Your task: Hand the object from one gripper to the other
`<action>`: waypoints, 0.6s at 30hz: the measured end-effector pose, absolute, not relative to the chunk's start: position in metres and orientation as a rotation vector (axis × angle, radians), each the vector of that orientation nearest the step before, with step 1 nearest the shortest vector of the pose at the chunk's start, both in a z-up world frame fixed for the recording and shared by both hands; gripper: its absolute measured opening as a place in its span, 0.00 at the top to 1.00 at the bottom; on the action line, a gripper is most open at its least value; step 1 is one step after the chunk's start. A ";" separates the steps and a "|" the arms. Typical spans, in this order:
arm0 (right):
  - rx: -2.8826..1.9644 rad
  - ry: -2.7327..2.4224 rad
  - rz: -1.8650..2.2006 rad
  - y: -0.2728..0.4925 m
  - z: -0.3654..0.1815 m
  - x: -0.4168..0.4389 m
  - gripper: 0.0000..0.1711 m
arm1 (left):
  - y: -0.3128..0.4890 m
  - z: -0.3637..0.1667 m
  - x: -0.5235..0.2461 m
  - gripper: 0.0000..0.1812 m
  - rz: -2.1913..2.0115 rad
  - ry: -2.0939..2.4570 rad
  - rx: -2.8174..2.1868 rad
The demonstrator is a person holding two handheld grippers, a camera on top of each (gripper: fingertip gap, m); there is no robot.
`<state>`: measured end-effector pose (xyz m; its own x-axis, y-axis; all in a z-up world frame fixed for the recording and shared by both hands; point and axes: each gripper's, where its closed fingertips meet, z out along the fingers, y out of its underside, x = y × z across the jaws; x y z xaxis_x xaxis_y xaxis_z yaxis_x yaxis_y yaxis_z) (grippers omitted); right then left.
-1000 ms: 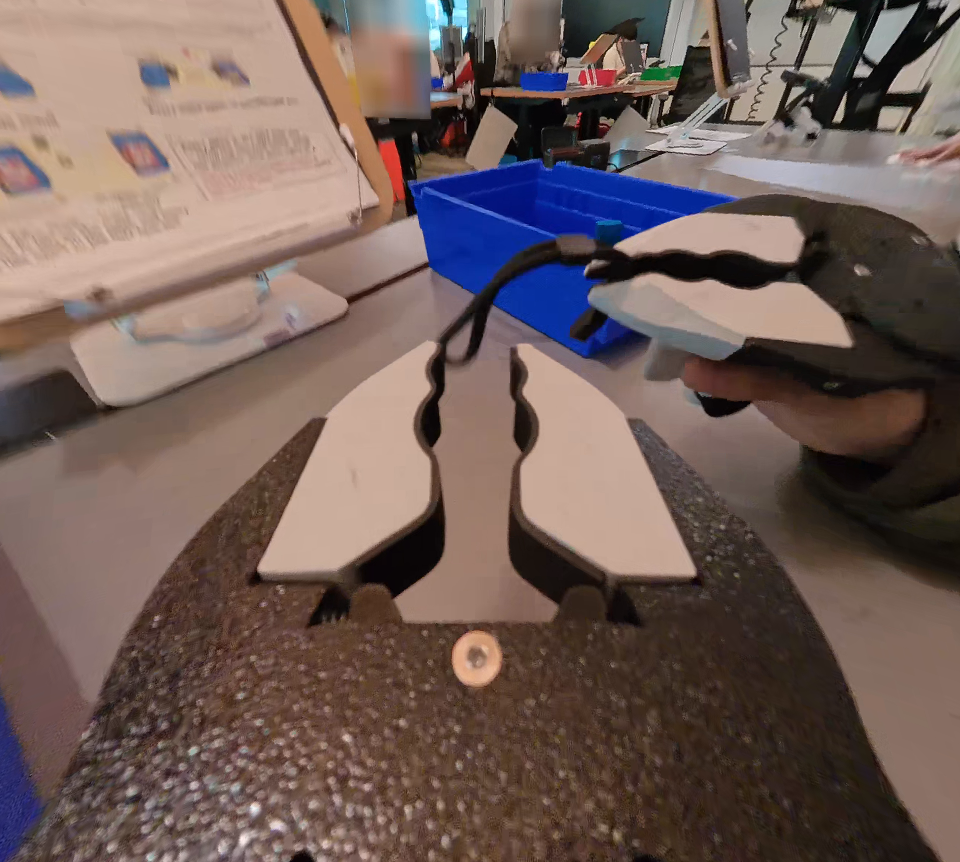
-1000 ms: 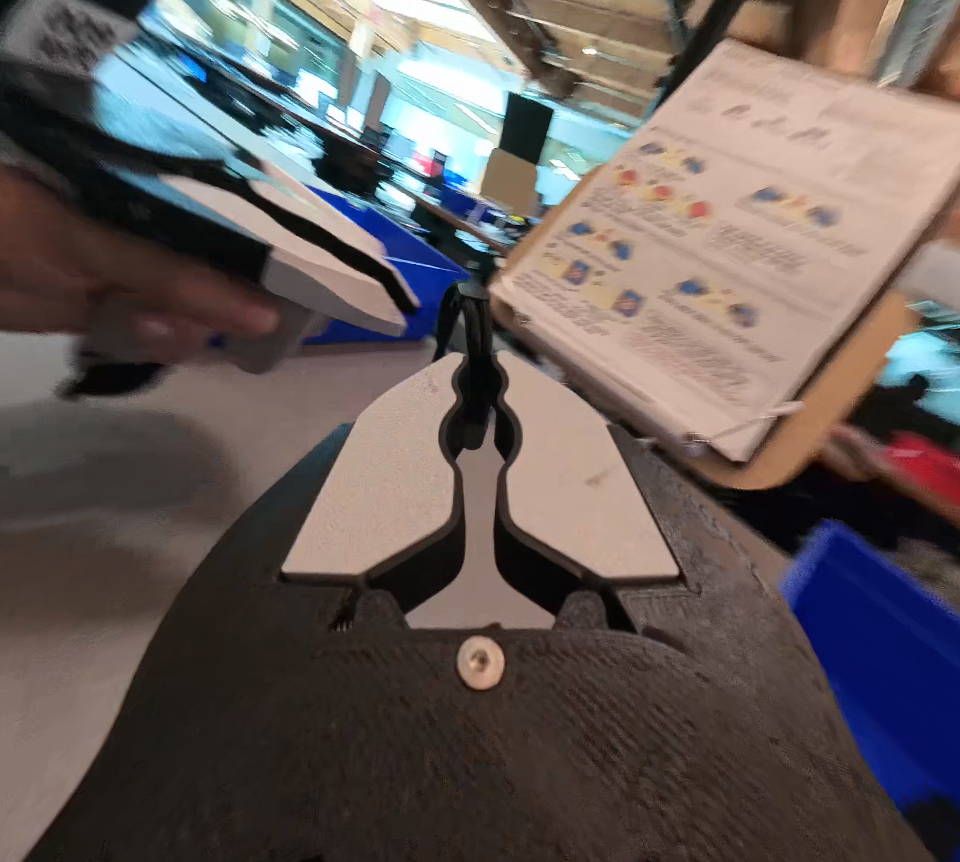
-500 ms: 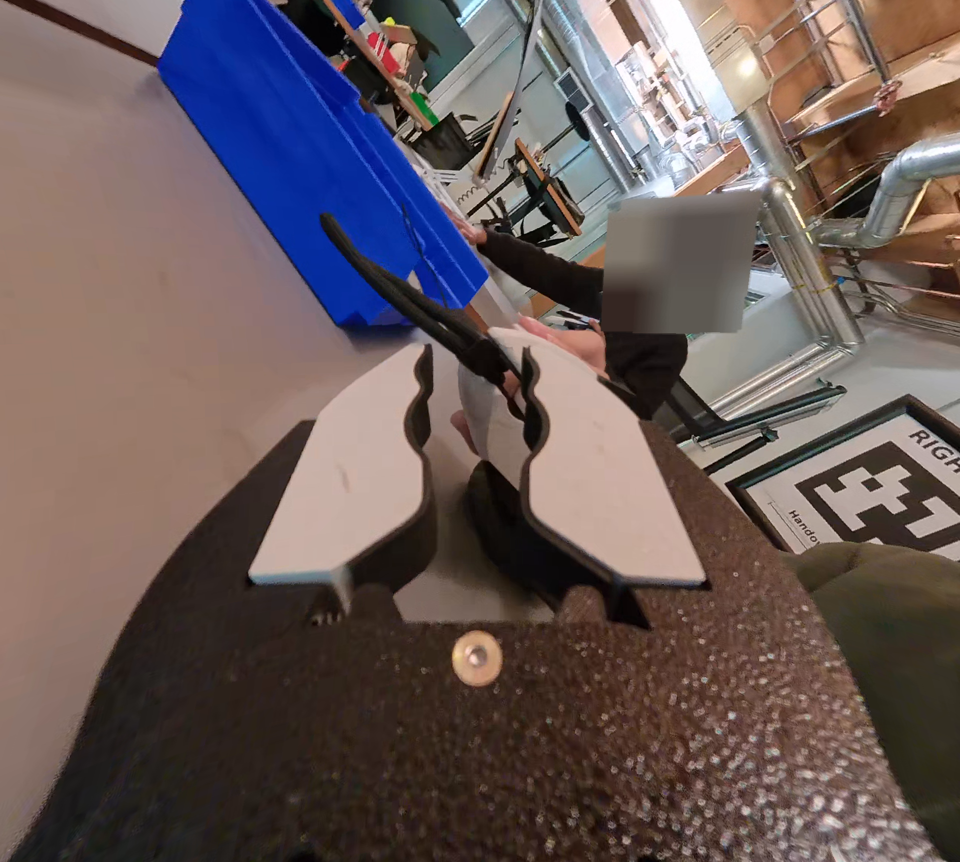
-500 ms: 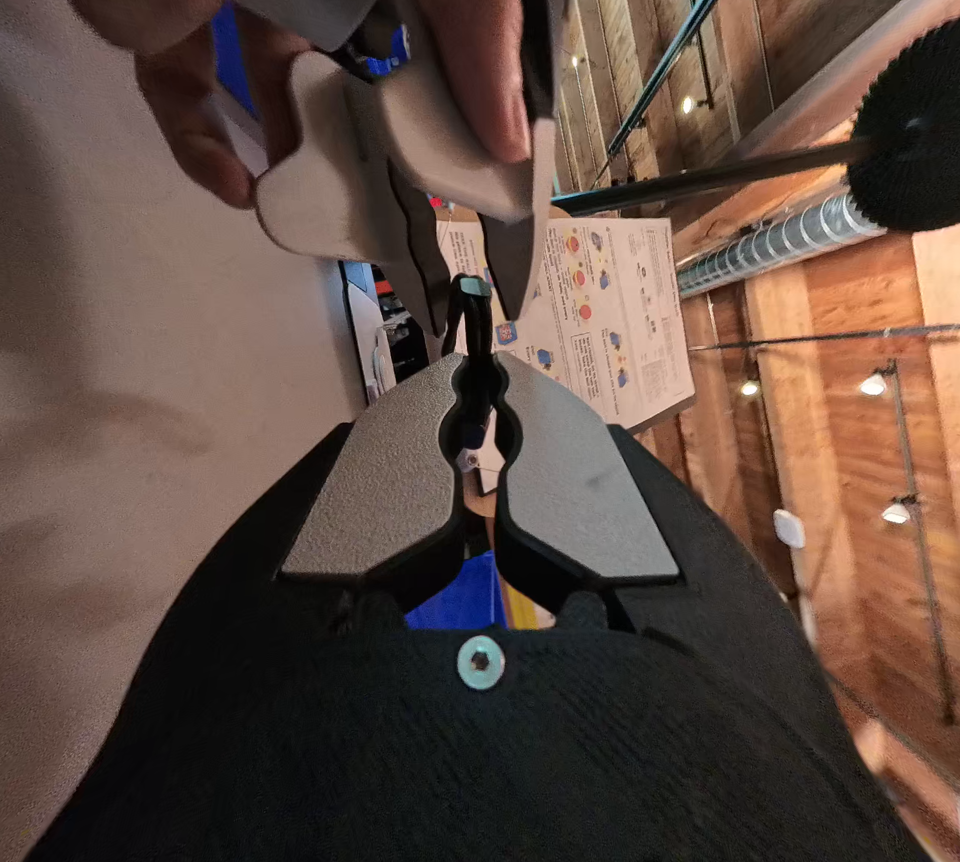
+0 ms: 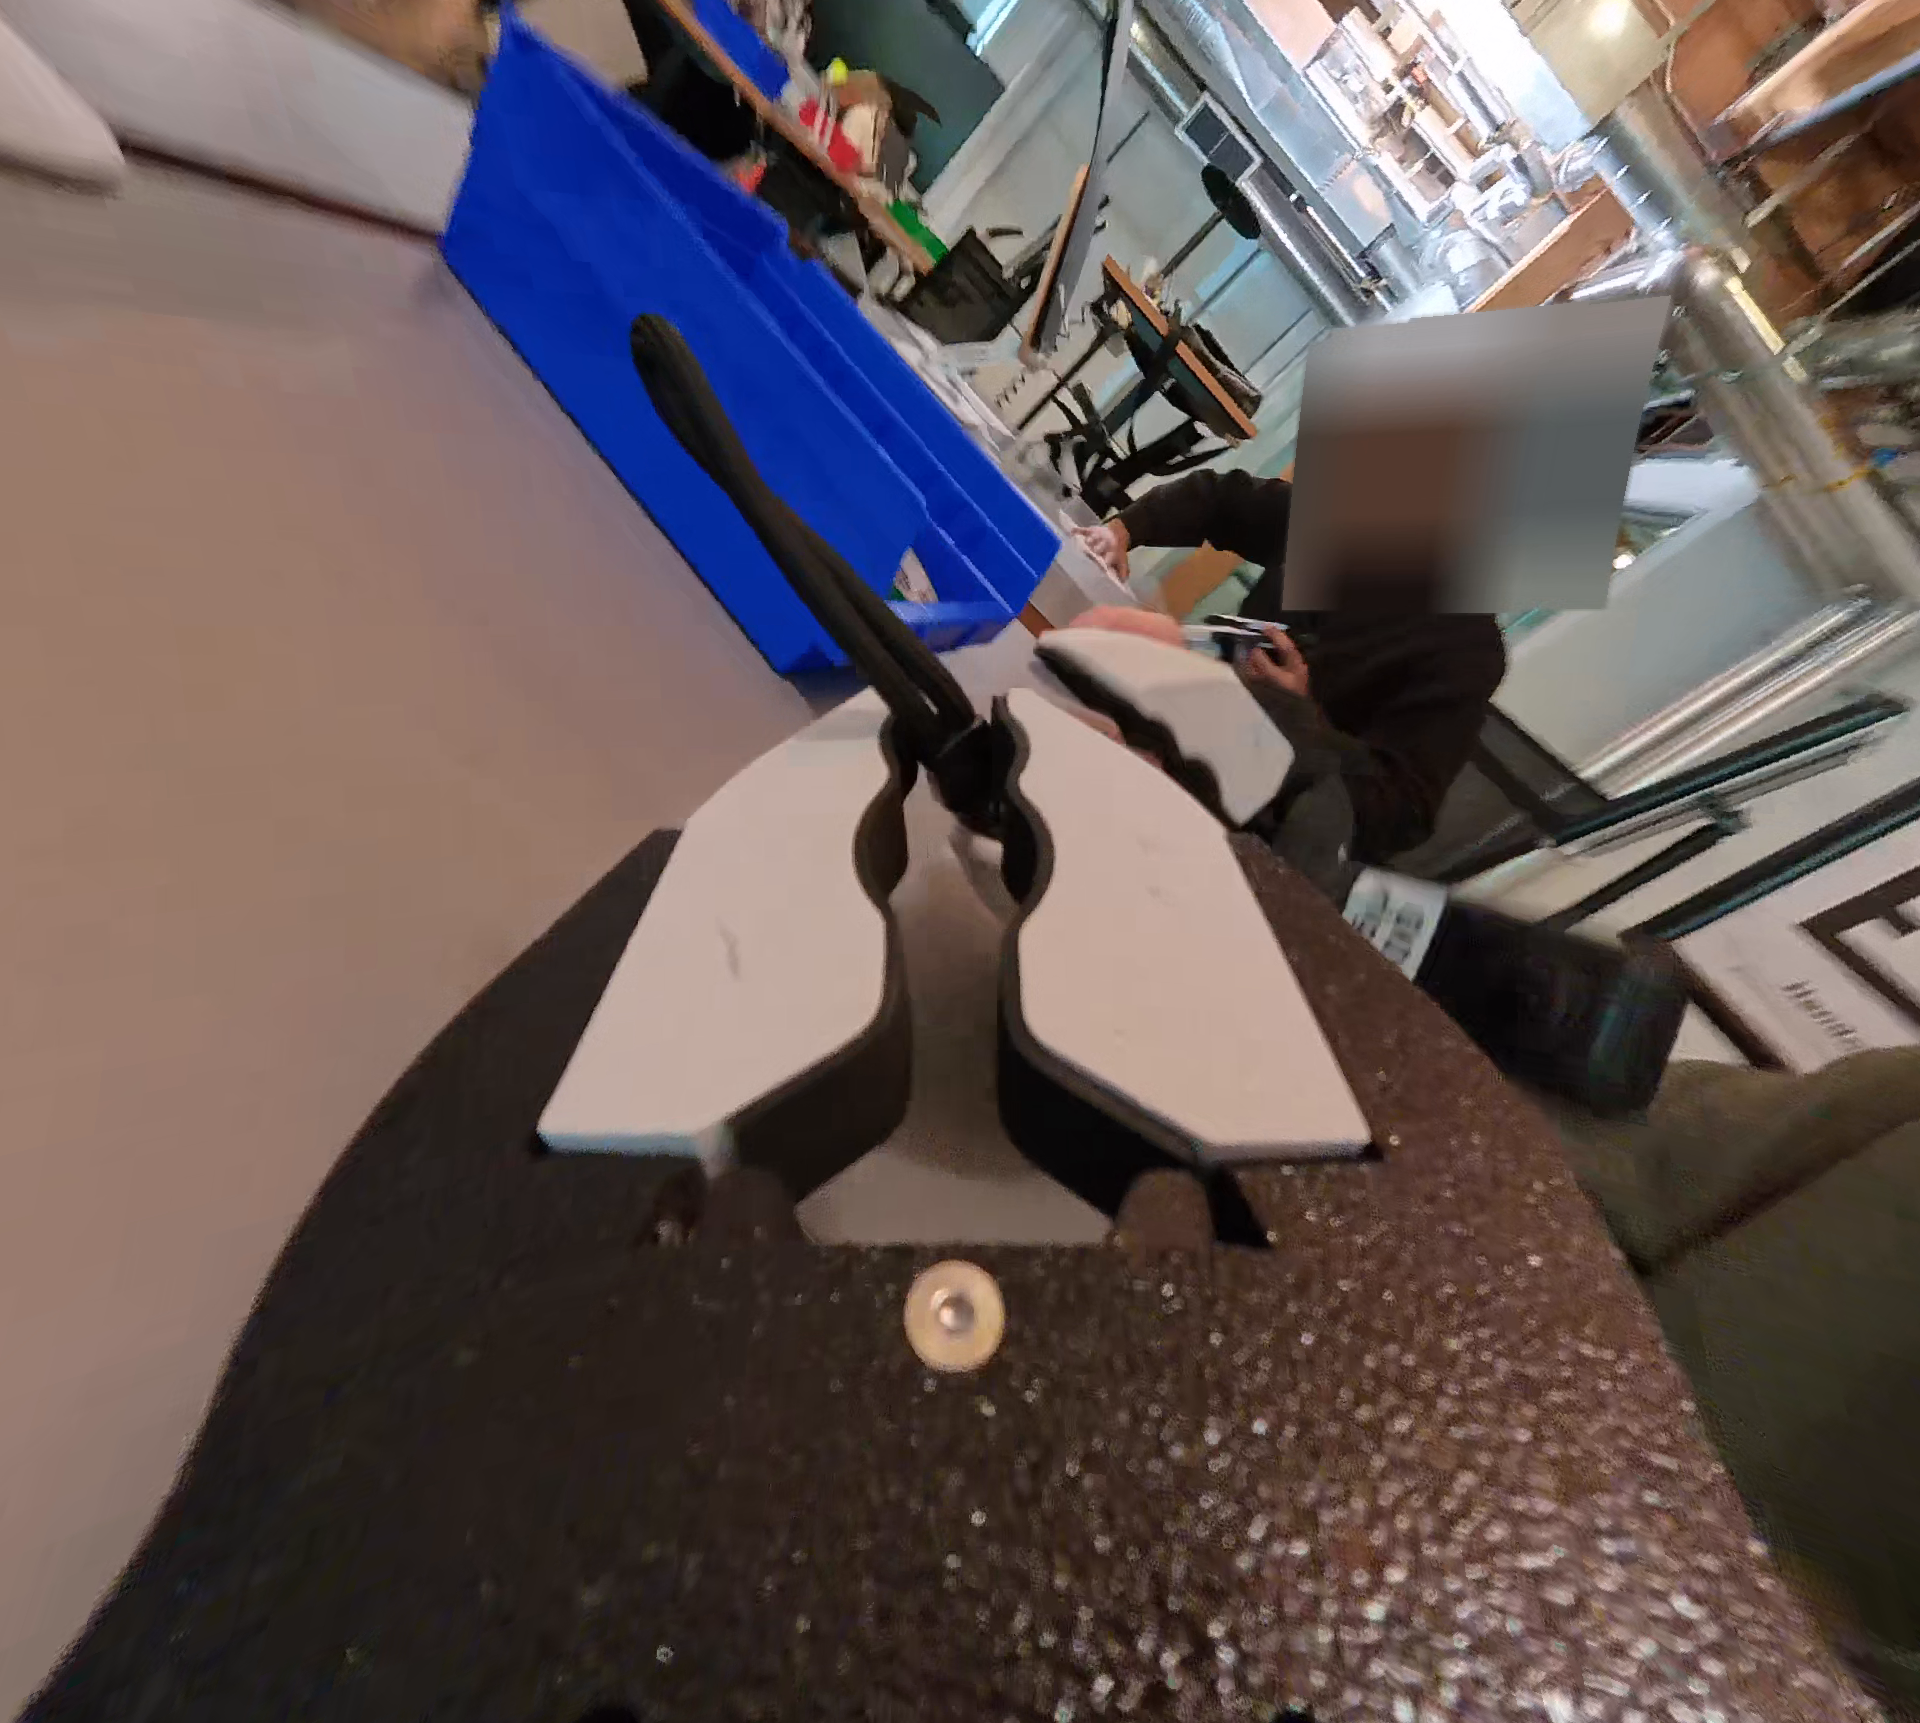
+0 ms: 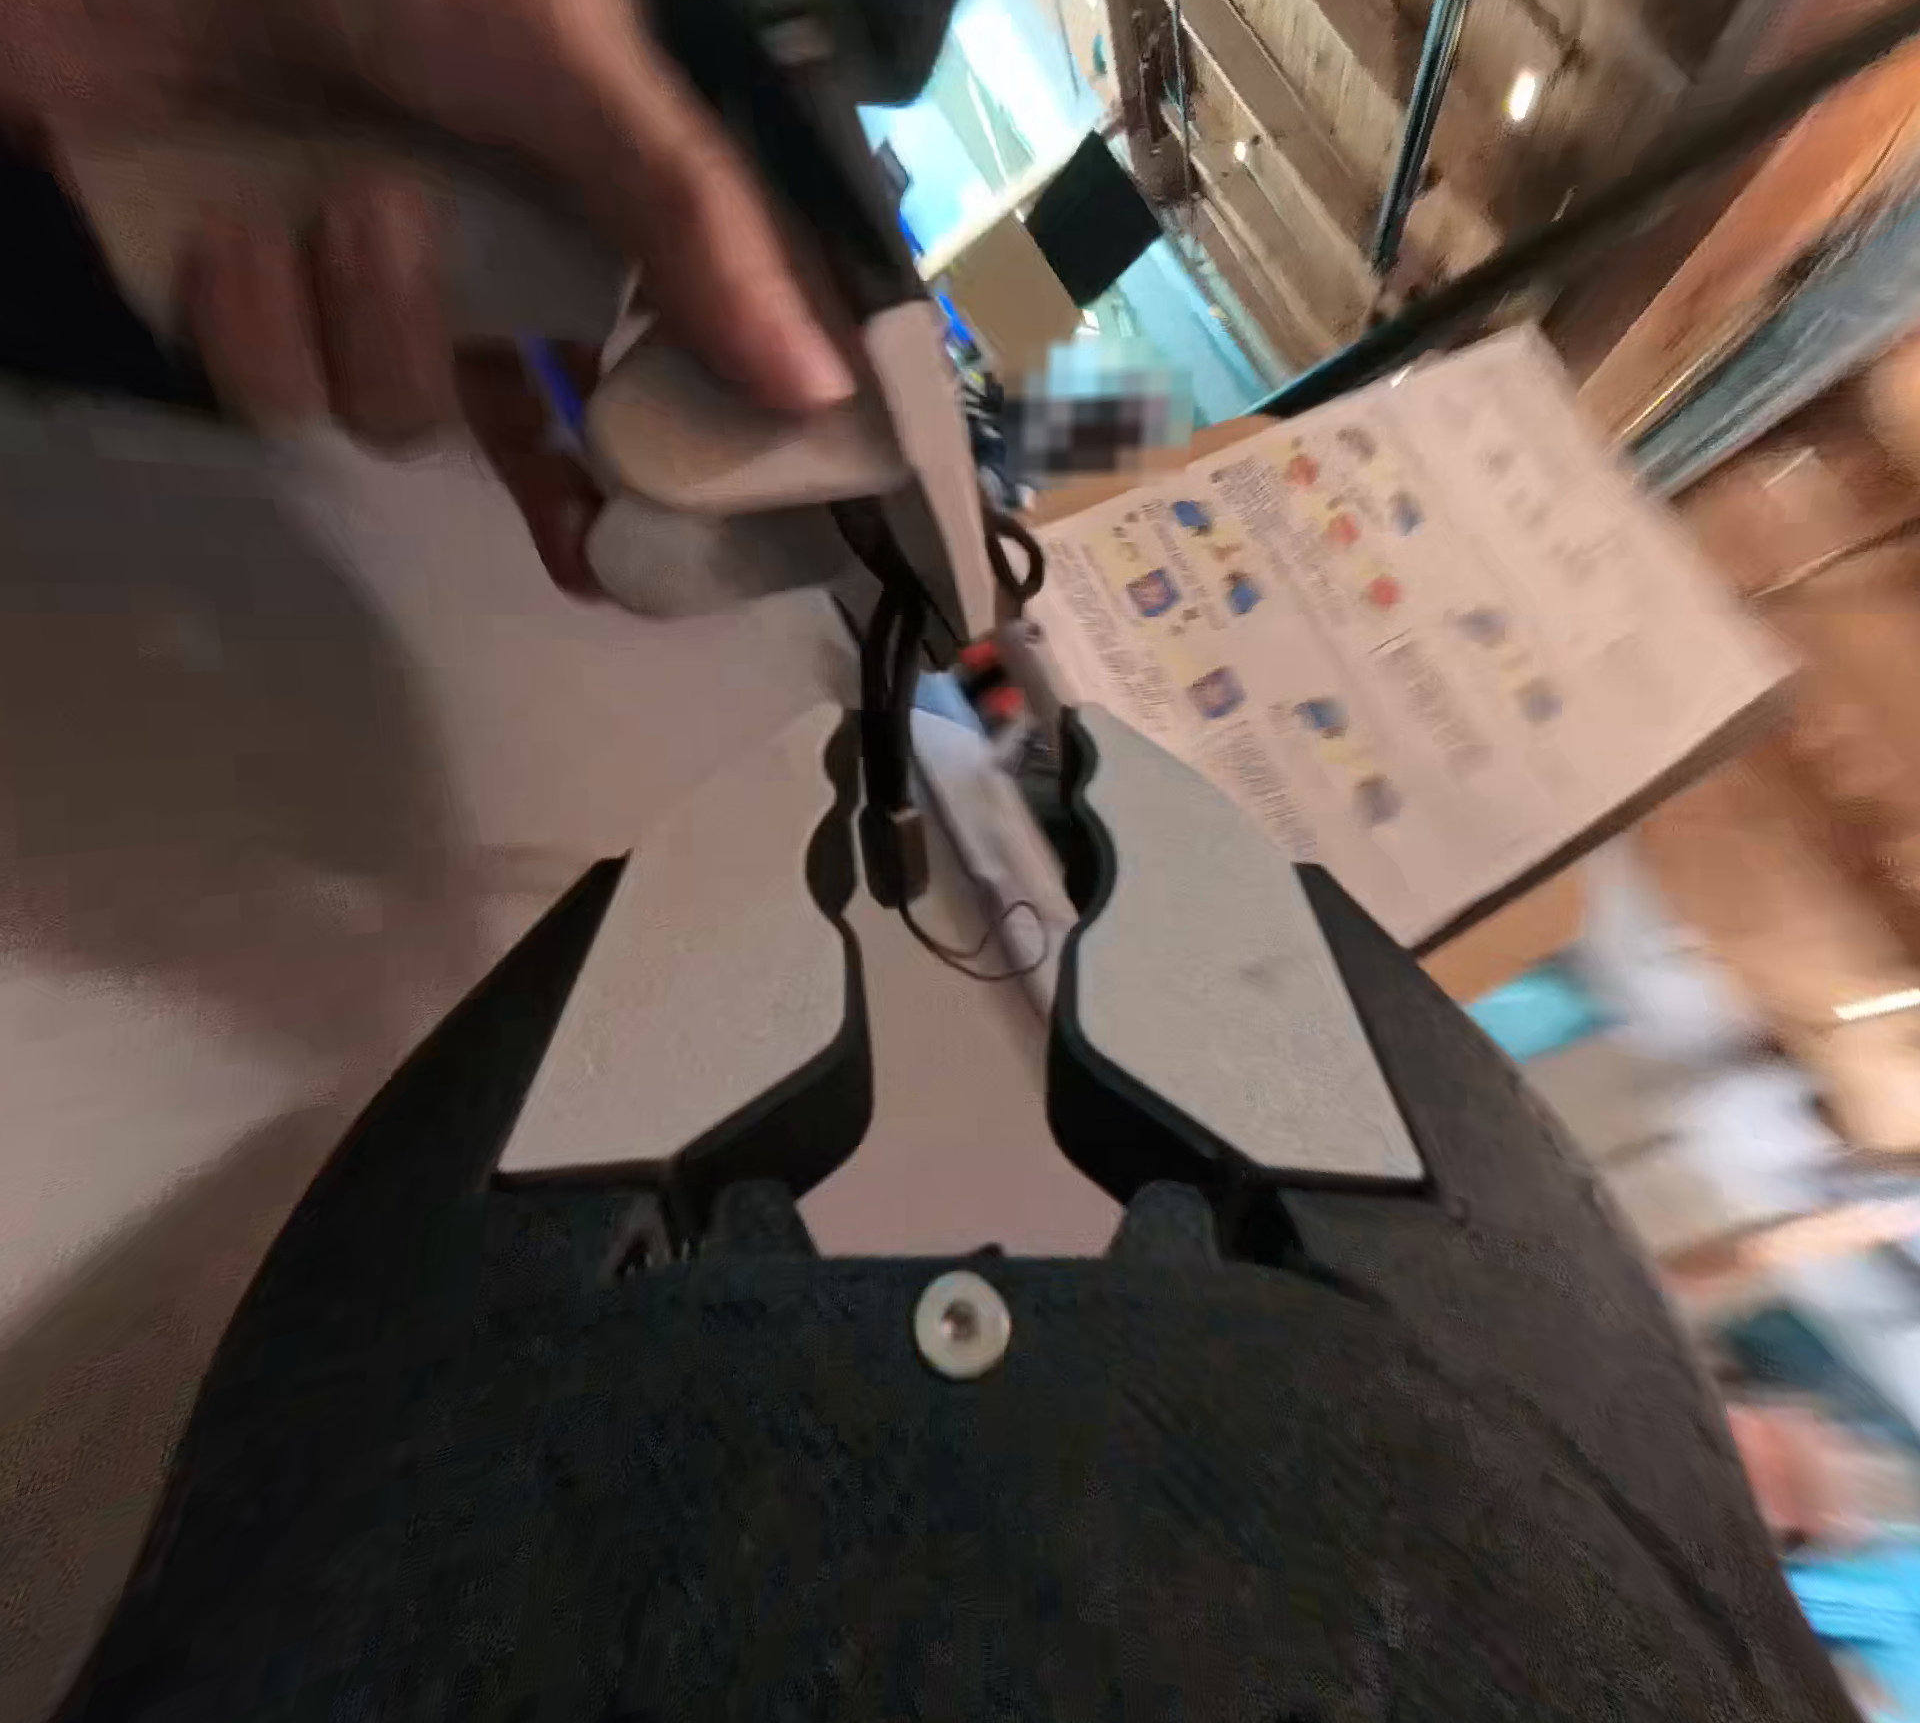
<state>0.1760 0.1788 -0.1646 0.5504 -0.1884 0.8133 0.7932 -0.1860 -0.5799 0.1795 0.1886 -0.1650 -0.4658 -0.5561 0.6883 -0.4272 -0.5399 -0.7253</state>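
Note:
The object is a black looped cord (image 5: 727, 468) with a small dark end piece. My left gripper (image 5: 945, 728) is shut on it near that end, and the loop sticks up and forward past the fingertips. In the right wrist view my right gripper (image 6: 961, 728) is open. The cord's end (image 6: 891, 832) hangs free between its fingers without being pinched. The left gripper (image 6: 925, 447), held by a hand, is just above and pinches the cord. In the left wrist view the right gripper's fingers (image 5: 1164, 717) lie just right of the left fingertips.
A blue bin (image 5: 675, 291) stands on the grey table (image 5: 260, 634) ahead of the left gripper. A clipboard with a printed sheet (image 6: 1403, 613) stands to the right in the right wrist view. A person in a dark top (image 5: 1382, 697) sits beyond the table.
The right gripper has opened and let go of the cord. The left gripper has shut on it. Both grippers have tilted and shifted.

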 end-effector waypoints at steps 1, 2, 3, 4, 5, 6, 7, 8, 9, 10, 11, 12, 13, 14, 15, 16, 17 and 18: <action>-1.516 -0.422 -0.760 0.178 -0.161 0.176 0.73 | 0.194 -0.159 0.178 0.93 -2.143 1.451 -1.483; -1.509 -0.302 -0.558 0.176 -0.156 0.178 0.67 | 0.198 -0.152 0.176 0.93 -2.120 1.440 -1.380; -1.490 -0.179 -0.372 0.174 -0.150 0.182 0.63 | 0.202 -0.143 0.174 0.93 -2.101 1.426 -1.275; -1.463 -0.070 -0.189 0.171 -0.145 0.186 0.64 | 0.204 -0.135 0.170 0.93 -2.087 1.411 -1.176; -1.431 0.039 -0.002 0.169 -0.142 0.191 0.64 | 0.204 -0.126 0.167 0.93 -2.081 1.396 -1.083; -1.400 0.141 0.190 0.168 -0.142 0.195 0.63 | 0.204 -0.118 0.163 0.93 -2.077 1.379 -0.995; -1.370 0.216 0.392 0.169 -0.143 0.196 0.63 | 0.202 -0.111 0.160 0.93 -2.069 1.359 -0.914; -1.323 0.266 0.600 0.168 -0.142 0.192 0.63 | 0.200 -0.104 0.156 0.93 -2.057 1.341 -0.840; -1.266 0.296 0.781 0.167 -0.139 0.187 0.65 | 0.197 -0.101 0.154 0.93 -2.037 1.343 -0.782; -1.226 0.320 0.908 0.167 -0.138 0.183 0.68 | 0.192 -0.100 0.152 0.93 -2.010 1.361 -0.732; -1.200 0.332 0.979 0.168 -0.138 0.180 0.68 | 0.188 -0.100 0.150 0.93 -1.973 1.378 -0.686; -1.187 0.330 1.014 0.169 -0.137 0.175 0.69 | 0.184 -0.099 0.149 0.93 -1.933 1.390 -0.643; -1.177 0.319 1.032 0.169 -0.135 0.171 0.71 | 0.180 -0.100 0.148 0.93 -1.902 1.411 -0.604; -1.172 0.306 1.040 0.169 -0.133 0.167 0.75 | 0.175 -0.101 0.147 0.93 -1.879 1.437 -0.576; -1.175 0.295 1.049 0.169 -0.132 0.164 0.77 | 0.173 -0.102 0.147 0.93 -1.857 1.453 -0.562; -1.177 0.281 1.056 0.169 -0.132 0.161 0.80 | 0.172 -0.102 0.147 0.93 -1.839 1.455 -0.556; -1.178 0.274 1.054 0.169 -0.132 0.161 0.83 | 0.171 -0.103 0.148 0.93 -1.829 1.457 -0.558; -1.182 0.283 1.040 0.169 -0.134 0.163 0.86 | 0.171 -0.104 0.149 0.93 -1.827 1.464 -0.564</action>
